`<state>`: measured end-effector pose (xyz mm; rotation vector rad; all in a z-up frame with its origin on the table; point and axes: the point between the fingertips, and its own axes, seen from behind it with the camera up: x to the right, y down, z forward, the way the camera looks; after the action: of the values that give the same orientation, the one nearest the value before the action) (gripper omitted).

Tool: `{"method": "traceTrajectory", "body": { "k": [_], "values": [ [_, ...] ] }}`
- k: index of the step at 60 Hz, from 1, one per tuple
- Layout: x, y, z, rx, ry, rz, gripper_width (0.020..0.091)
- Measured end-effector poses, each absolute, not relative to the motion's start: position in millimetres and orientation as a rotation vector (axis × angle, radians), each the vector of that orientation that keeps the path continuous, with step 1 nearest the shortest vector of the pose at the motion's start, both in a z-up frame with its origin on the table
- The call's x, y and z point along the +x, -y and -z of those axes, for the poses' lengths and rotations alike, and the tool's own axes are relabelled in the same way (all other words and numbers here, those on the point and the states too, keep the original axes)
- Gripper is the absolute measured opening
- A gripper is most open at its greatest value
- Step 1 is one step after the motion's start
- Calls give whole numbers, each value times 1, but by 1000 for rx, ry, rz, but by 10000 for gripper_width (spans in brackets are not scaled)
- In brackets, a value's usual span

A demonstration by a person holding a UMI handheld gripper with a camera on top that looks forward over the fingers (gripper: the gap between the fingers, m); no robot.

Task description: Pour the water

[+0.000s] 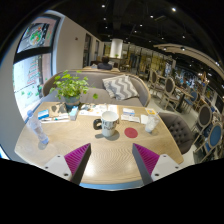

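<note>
I'm looking over a pale wood surface (60, 140) into a café-like room: a grey sofa (95, 88) with a patterned cushion (121, 87) behind it, chairs (170, 92) beyond, a lit window (30, 55) beside it, a pendant lamp (116, 47) overhead.

**Jug and cup wait on café table**

A white jug (108, 123) stands upright mid-table, beyond my open fingers (76, 157). A small white cup (149, 122) stands upright just right of the jug, near a red coaster (131, 132).
</note>
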<state>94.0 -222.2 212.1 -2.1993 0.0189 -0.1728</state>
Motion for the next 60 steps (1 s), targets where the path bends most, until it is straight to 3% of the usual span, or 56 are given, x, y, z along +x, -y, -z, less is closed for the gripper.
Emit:
{"method": "traceTrajectory", "body": {
  "k": [20,39,60],
  "values": [
    [31,246,-179,-2258,8,191,856],
    [-134,273,-137,-2276,96,63,856],
    [-262,161,-109,-2112,89,-54,858]
  ]
}}
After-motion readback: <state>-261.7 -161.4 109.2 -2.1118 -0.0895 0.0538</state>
